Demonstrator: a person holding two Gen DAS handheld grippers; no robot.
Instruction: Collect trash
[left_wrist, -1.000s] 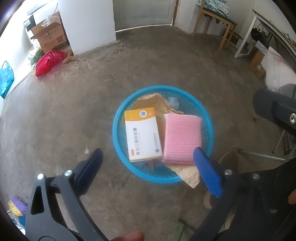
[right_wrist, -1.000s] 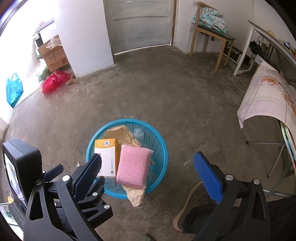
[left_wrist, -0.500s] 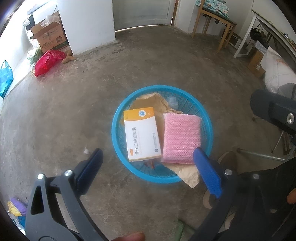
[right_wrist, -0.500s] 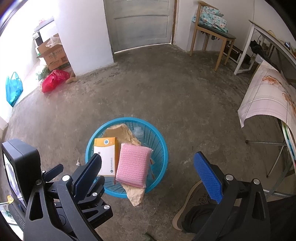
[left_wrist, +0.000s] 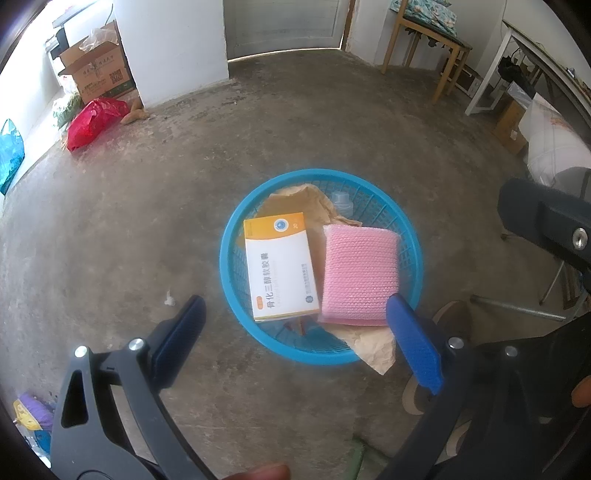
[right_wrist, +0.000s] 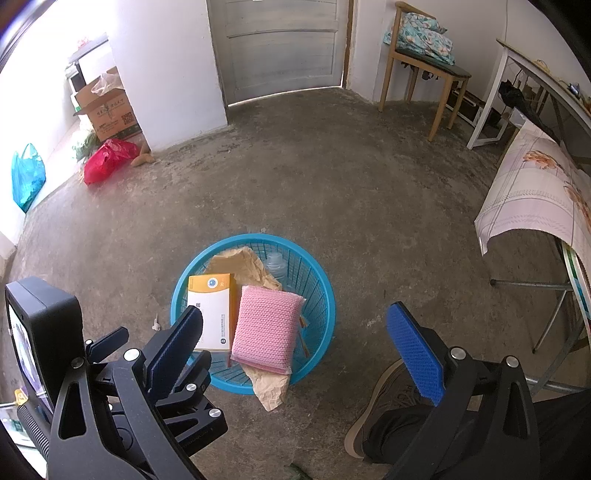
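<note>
While both grippers gape empty, round mesh basket (left_wrist: 229, 258) holds flat carton (left_wrist: 279, 266), knobbly pink pad (left_wrist: 358, 275).

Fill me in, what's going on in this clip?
A person holds two open handheld grippers, left gripper and right gripper, above a round blue plastic mesh basket on a concrete floor. Neither grips anything. In the basket lie a white-and-orange medicine box, a pink bubble-wrap pouch, crumpled brown paper spilling over the near rim, and a clear plastic bottle. A small white scrap lies on the floor left of the basket.
</note>
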